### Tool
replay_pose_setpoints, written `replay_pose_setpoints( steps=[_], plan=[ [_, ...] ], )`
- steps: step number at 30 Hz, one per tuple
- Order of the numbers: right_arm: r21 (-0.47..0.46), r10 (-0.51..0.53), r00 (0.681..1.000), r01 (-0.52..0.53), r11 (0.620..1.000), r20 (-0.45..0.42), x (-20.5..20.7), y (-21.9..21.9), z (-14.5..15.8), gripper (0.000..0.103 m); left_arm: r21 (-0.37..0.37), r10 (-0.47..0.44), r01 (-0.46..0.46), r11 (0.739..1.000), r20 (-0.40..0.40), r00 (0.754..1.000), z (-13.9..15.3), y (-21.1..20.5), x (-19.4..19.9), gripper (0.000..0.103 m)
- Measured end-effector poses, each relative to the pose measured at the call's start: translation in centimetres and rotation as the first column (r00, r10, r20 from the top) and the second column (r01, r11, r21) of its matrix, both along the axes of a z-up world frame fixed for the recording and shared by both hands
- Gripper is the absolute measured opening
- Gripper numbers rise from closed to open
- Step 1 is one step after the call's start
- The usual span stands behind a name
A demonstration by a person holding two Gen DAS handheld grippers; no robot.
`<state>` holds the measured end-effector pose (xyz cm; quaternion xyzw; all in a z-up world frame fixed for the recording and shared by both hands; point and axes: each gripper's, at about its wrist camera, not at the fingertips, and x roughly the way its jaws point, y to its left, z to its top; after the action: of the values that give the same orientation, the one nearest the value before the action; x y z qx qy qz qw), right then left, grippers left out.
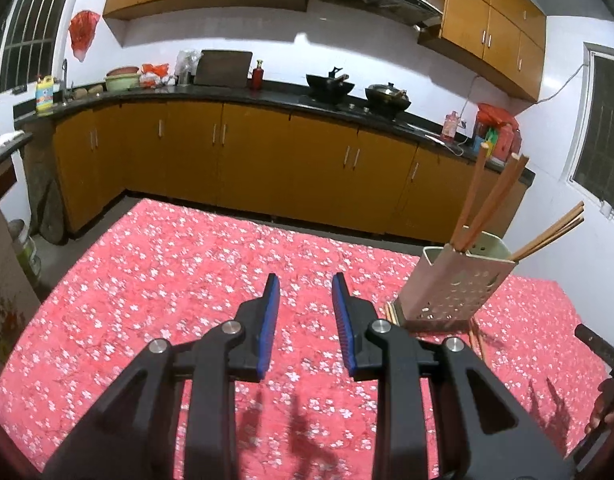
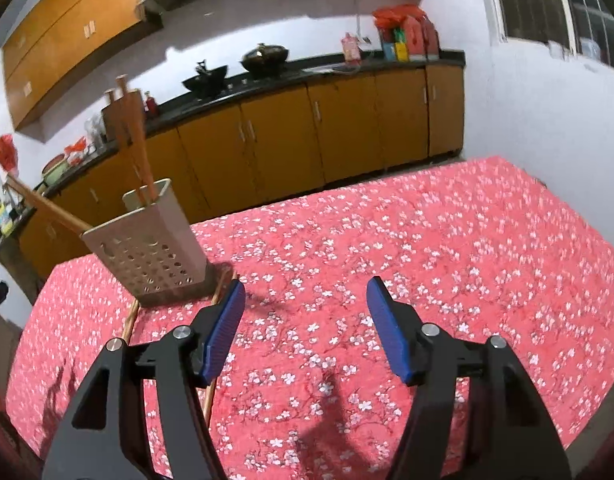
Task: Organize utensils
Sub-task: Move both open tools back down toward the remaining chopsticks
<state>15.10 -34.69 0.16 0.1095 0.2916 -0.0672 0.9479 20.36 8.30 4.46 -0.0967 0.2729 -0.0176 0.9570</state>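
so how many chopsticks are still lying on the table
2 visible: long wooden chopsticks on the red floral tablecloth, one at each side of the perforated beige utensil holder. Their ends run beneath it and behind the right gripper; others may be hidden.

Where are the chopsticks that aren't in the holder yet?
The loose chopsticks lie flat on the red flowery tablecloth, beside the base of the holder, at the lower left in the right wrist view.

Red floral tablecloth (image 1: 187,264) fills foreground. Two black woks (image 1: 330,87) at 12 o'clock on dark counter (image 1: 227,94); yellow bottle (image 1: 44,93) at 10 o'clock.
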Motion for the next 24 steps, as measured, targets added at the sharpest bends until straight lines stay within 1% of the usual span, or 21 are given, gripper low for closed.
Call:
replay_pose_setpoints(
  steps=[1,4,7,11,24],
  plan=[
    [0.003,-0.003,1.0,0.003,1.0,-0.002,0.1,0.0,0.0,0.068,-0.008,-0.01,0.01,1.0,0.003,1.0,-0.1,-0.2,-0.1,0.028],
    [0.04,0.001,1.0,0.0,0.999,-0.018,0.3,-0.1,-0.3,0.068,0.01,-0.023,0.023,1.0,-0.001,1.0,-0.4,-0.6,-0.3,0.028],
    [0.023,0.006,1.0,-0.006,1.0,-0.012,0.1,0.1,-0.2,0.068,0.005,-0.034,0.034,0.999,-0.009,0.999,-0.8,-0.9,-0.3,0.028],
    [0.041,0.009,1.0,-0.008,0.999,-0.019,0.0,0.0,-0.6,0.068,0.012,-0.039,0.039,0.999,-0.009,0.999,-0.9,-1.0,-0.6,0.028],
    [0.042,0.06,0.995,-0.057,0.998,-0.076,0.5,1.8,-2.7,0.068,0.012,-0.029,0.029,1.0,-0.038,0.999,-2.4,-0.7,-1.8,0.029]
  ],
)
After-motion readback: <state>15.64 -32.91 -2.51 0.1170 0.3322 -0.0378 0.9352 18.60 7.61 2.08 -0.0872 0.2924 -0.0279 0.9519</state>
